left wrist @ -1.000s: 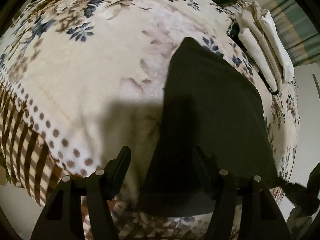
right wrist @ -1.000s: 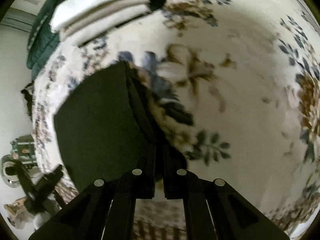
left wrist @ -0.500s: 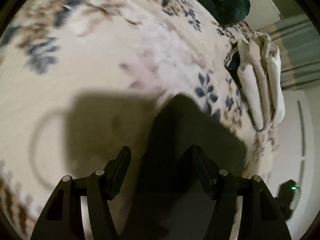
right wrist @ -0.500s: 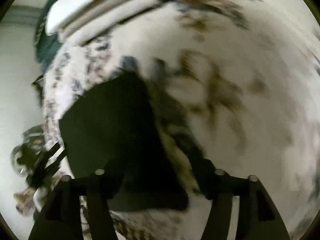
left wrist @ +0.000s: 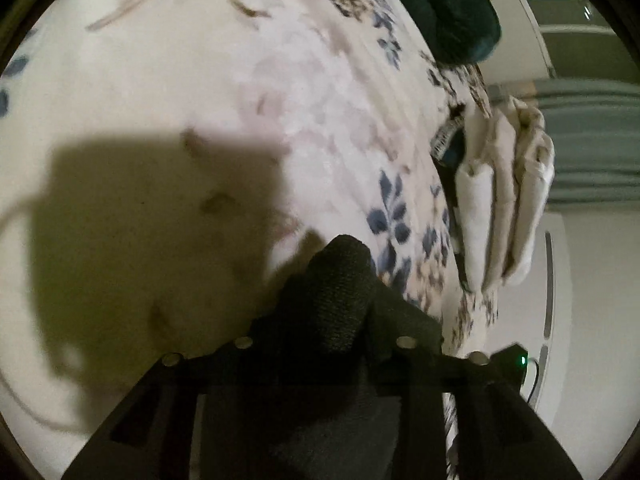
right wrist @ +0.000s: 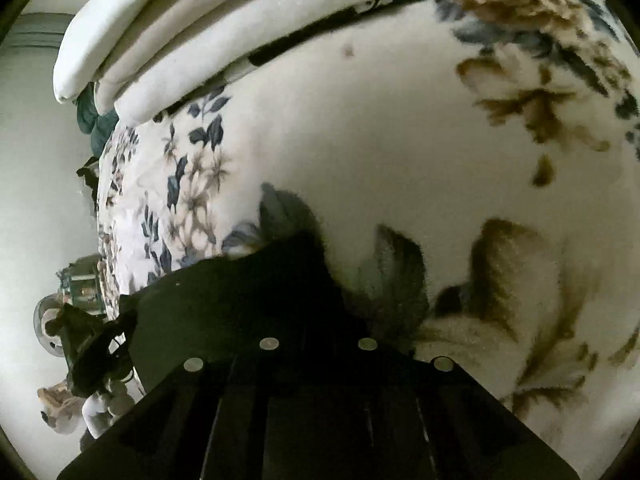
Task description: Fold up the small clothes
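My left gripper (left wrist: pixel 332 320) is closing its jaws on a bunched corner of the black garment (left wrist: pixel 340 280), which bulges up between the fingers above the floral blanket (left wrist: pixel 200 100), near its right edge. My right gripper (right wrist: pixel 320 320) is closing too, with the same dark cloth between its fingers, though I cannot tell if the pads press it yet. A stack of folded white cloths (right wrist: pixel 208 40) sits at the blanket's far edge.
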`<state>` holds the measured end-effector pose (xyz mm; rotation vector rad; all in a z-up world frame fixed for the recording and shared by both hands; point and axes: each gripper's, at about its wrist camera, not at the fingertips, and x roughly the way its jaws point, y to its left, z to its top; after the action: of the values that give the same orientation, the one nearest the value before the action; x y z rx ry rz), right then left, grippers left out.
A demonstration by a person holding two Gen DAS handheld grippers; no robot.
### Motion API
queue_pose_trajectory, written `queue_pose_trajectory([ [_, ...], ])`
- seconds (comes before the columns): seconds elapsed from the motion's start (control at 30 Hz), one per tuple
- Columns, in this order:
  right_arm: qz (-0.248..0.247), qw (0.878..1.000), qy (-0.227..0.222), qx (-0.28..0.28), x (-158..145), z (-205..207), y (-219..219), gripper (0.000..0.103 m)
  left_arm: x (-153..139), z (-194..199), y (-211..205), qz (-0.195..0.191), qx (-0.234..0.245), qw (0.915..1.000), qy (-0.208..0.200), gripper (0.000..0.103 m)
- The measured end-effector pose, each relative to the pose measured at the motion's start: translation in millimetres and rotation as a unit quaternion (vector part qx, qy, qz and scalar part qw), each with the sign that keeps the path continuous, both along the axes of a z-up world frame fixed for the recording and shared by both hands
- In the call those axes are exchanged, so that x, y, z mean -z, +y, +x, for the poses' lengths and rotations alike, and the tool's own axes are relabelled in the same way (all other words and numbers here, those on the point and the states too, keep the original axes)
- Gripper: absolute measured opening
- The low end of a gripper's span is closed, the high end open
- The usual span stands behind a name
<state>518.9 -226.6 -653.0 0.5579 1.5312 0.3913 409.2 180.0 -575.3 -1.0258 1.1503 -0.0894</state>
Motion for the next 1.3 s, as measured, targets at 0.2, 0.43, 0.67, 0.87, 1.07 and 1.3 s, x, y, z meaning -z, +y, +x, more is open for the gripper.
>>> queue_pose_trajectory([
  [0.2,0.125,0.982,0.132,-0.04,35.8,-31.6,-24.5,0.07,-4.7,-52.4,-4.7,-0.03,0.048,0.9983,-0.011,0.072],
  [0.43,0.227,0.949,0.178,-0.129,62.9,-55.9,24.2,0.075,21.4,-74.8,-37.7,-0.063,0.068,0.9955,-0.019,0.073],
  [0.67,0.231,0.95,0.146,-0.149,59.5,-53.6,77.1,0.063,15.0,-58.0,-47.1,-0.028,0.058,0.9974,-0.033,0.033],
  [0.87,0.193,0.971,0.09,-0.106,27.8,-64.1,68.5,0.019,-23.2,-53.5,-54.5,0.008,0.083,0.9954,-0.048,0.024],
  [1.07,0.168,0.982,0.047,-0.068,-26.6,-71.9,62.5,0.016,-74.2,-30.4,-62.2,0.021,0.132,0.9886,-0.07,0.023],
  [1.3,0.158,0.987,-0.003,-0.007,-117.9,-48.6,46.8,0.016,-151.9,35.1,-71.8,0.037,0.192,0.9756,-0.1,0.023],
])
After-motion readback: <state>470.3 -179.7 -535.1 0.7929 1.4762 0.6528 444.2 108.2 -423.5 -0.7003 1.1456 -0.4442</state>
